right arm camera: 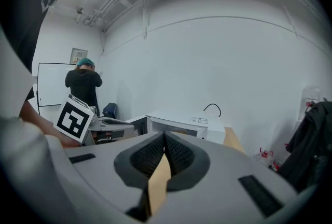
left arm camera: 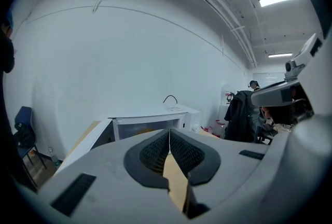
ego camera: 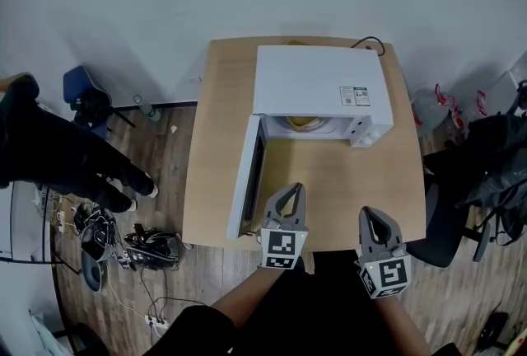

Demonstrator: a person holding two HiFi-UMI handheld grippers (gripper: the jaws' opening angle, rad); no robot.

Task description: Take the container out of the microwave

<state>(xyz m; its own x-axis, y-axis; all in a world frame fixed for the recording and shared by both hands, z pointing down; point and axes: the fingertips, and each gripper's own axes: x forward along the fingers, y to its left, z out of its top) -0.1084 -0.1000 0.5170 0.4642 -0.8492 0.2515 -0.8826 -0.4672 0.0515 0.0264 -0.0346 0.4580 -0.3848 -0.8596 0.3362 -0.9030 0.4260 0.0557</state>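
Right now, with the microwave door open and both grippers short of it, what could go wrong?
The left gripper and right gripper are shut; unopened, they could shove the container deeper into the microwave. The open door stands close beside the left gripper; a reach could bump it.

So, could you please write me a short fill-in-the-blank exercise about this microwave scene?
1. The white microwave sits on the wooden table with its door swung ____.
2. The container sits ____ the microwave, untouched by either gripper.
3. The left gripper and the right gripper are both empty over the table's near edge, and their jaws are ____.

Missing words: open; inside; shut
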